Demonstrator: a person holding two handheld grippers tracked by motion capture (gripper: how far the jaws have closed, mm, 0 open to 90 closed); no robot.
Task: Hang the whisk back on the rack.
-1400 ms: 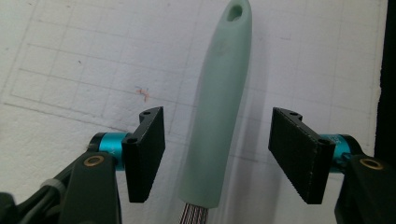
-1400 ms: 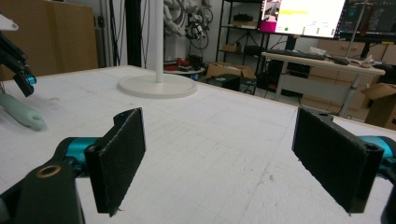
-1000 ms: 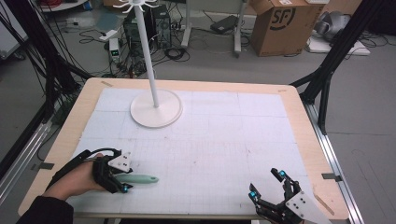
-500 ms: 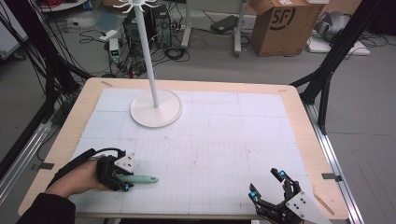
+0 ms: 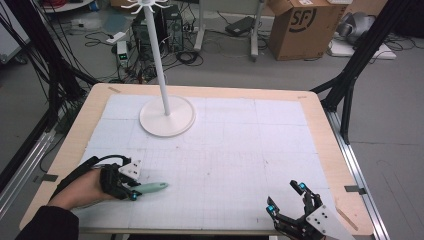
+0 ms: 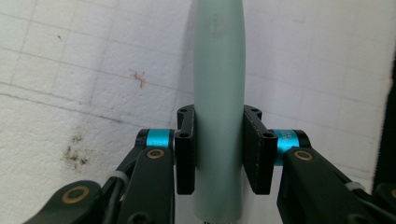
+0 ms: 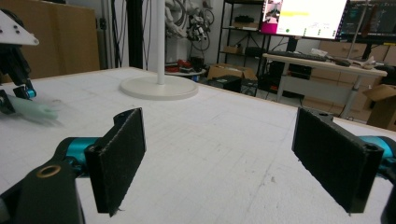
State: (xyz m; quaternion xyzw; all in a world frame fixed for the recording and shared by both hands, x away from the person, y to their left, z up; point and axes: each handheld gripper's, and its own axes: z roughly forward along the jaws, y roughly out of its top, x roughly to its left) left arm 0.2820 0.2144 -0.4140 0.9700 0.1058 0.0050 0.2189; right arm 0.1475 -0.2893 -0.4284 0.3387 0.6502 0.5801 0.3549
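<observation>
High view. Your left hand-held gripper [image 5: 134,192] lies low at about 8 o'clock on the desk [image 5: 90,107], its jaws pointing toward 3 o'clock and clamped on the butt end of a pale green handle [image 5: 150,188]. The handle rests flat on the white gridded mat [image 5: 240,150], its free tip aimed at 3 o'clock. The jaws have just been closing, with the handle between them. Your right hand-held gripper [image 5: 285,197] sits at about 5 o'clock, at the near edge of the desk, jaws spread apart and nothing between them. A white stand [image 5: 166,116] with a round base and a tall pole rises at about 11 o'clock, well apart from both grippers.

Left gripper view. The two black pads [image 6: 185,154] press against either side of the pale green handle [image 6: 218,93], which runs straight up toward 12 o'clock over the gridded mat [image 6: 70,70].

Right gripper view. The right hand-held gripper [image 7: 233,158] stands released, its pads [image 7: 119,158] wide apart above the bare mat [image 7: 224,140]. The white stand [image 7: 159,86] is at 11 o'clock; at 9 o'clock, blurred, you see the left hand-held gripper [image 7: 16,100] grasping the green handle [image 7: 37,112].
</observation>
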